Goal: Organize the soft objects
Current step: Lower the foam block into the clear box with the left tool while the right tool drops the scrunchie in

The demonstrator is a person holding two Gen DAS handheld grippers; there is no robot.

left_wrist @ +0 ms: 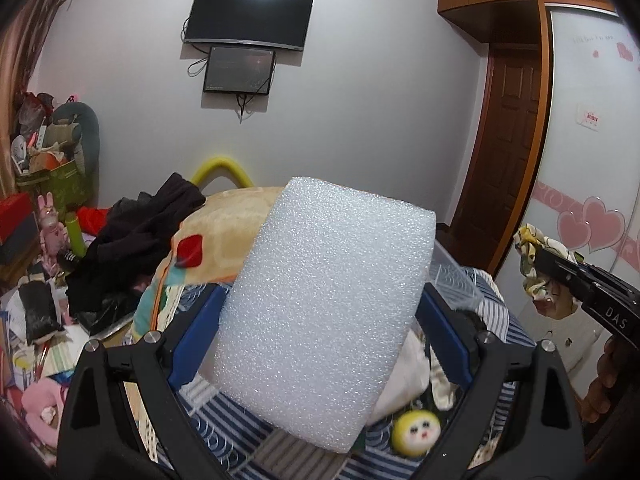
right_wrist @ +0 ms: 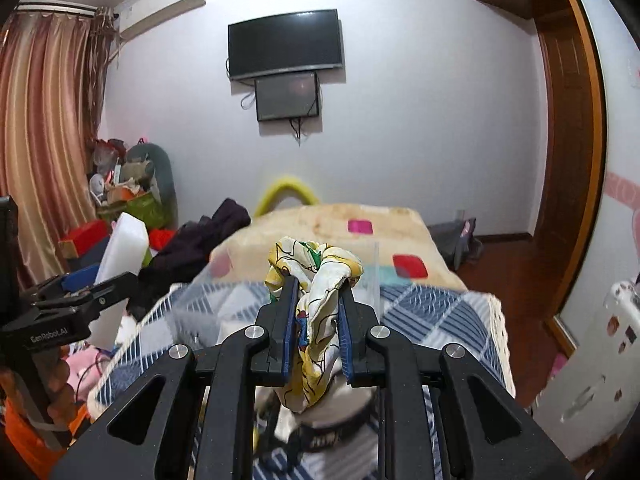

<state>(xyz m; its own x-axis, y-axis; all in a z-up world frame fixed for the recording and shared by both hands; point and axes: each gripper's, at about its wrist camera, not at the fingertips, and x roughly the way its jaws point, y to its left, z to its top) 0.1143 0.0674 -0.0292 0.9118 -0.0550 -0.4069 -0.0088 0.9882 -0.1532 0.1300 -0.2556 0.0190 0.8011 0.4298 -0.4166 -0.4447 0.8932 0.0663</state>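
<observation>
Grippers each held one soft object above the striped blue-and-white bedcover [right_wrist: 432,316]
Left gripper [left_wrist: 320,320] clamped wide around a white foam block [left_wrist: 324,304]; right gripper [right_wrist: 318,284] pinched nearly closed on a crumpled yellow-and-white printed cloth [right_wrist: 316,276]

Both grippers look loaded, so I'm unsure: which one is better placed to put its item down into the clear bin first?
Probably left. The left gripper holds the foam block directly above the clear bin, while the right gripper holds the scarf off to the side.
</observation>
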